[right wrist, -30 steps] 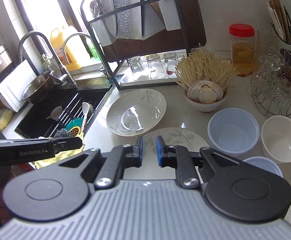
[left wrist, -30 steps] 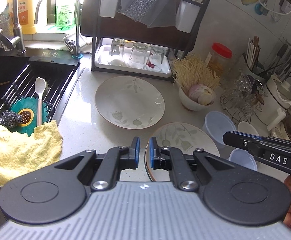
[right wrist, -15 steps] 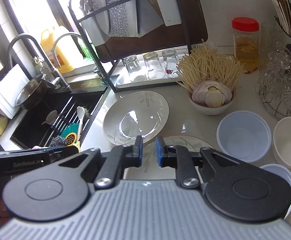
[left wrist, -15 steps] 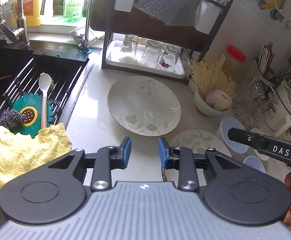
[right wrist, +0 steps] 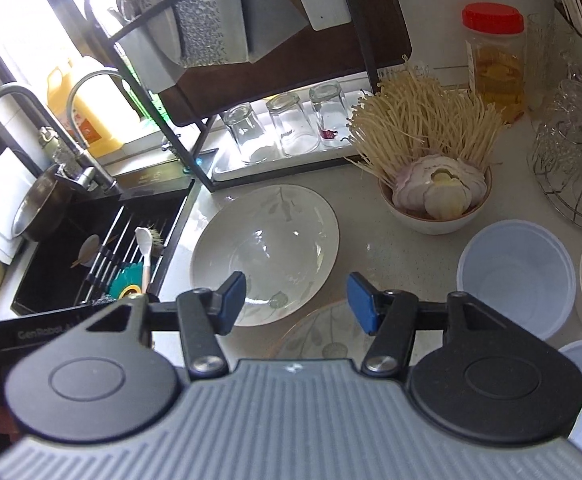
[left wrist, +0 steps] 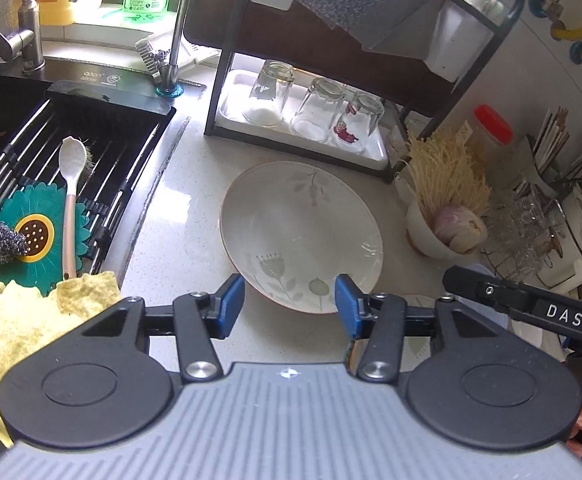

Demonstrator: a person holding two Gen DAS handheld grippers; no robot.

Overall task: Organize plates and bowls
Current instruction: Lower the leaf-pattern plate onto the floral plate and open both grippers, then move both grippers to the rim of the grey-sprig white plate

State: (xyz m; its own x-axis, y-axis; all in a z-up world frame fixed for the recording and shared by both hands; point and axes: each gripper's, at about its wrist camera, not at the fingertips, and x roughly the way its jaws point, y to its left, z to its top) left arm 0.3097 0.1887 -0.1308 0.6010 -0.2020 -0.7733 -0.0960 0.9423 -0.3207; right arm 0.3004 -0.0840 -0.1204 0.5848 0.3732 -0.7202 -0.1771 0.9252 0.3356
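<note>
Change: both grippers have come forward toward the large leaf-patterned plate (left wrist: pixel 299 236), which now looms larger in both views; their fingers have just been opening.
Left gripper (left wrist: pixel 290 302): fingers apart, nothing between the pads, the plate's near rim just beyond them.
Right gripper (right wrist: pixel 297 300): fingers apart, empty, above the gap between the two plates.
Large plate: on the pale surface (left wrist: pixel 179 240), before the dish rack (left wrist: pixel 355 92).
Smaller plate (right wrist: pixel 323 340): nearer, partly hidden.
Plastic bowls (right wrist: pixel 517 276): to the right.
</note>
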